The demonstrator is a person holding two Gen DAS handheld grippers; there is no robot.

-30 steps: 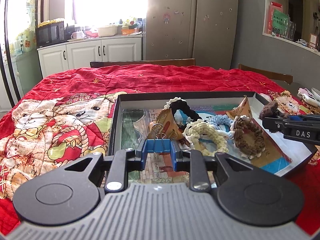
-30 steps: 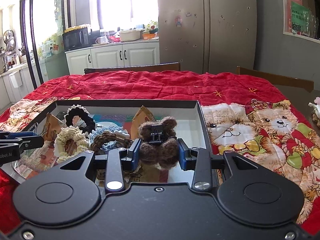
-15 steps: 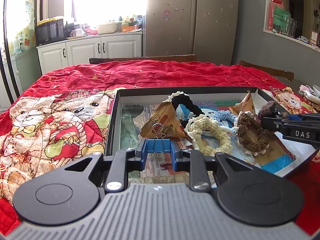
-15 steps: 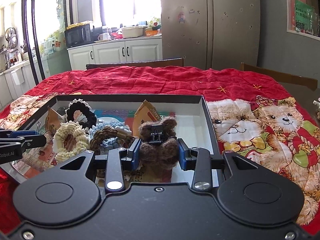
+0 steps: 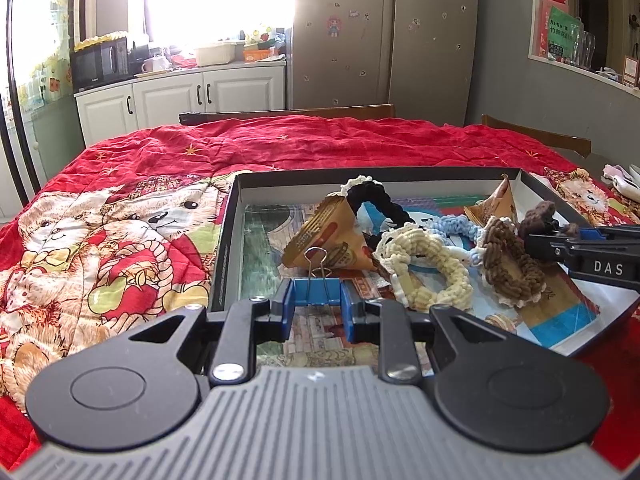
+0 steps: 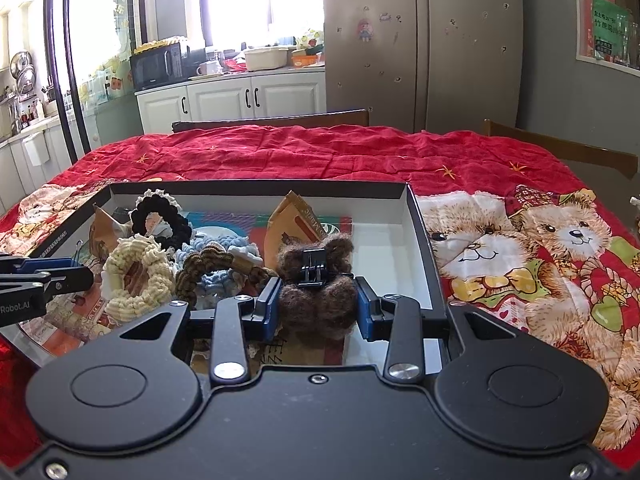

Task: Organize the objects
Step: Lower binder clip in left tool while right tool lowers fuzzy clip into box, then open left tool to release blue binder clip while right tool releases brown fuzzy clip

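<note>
With the left hand-held gripper (image 5: pixel 316 307) clamped on a blue binder clip (image 5: pixel 316 290) and the right hand-held gripper (image 6: pixel 317 309) clamped on a fuzzy brown hair claw (image 6: pixel 316 280), both over the box's (image 6: pixel 420 216) near edge, either could slip out and drop among the scrunchies.

In the black shallow cardboard box (image 5: pixel 226 240) at frame centre, crocheted yarn hair rings (image 5: pixel 424 256) pile right of, perhaps touching, the tan paper packet (image 5: pixel 324 236).

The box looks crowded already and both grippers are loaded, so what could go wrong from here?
Dropping the blue binder clip here could leave it against the cone-shaped packet just beyond it. The fuzzy brown hair clip in the right gripper may snag on the brown scrunchie. The left gripper sits low over the box wall.
</note>
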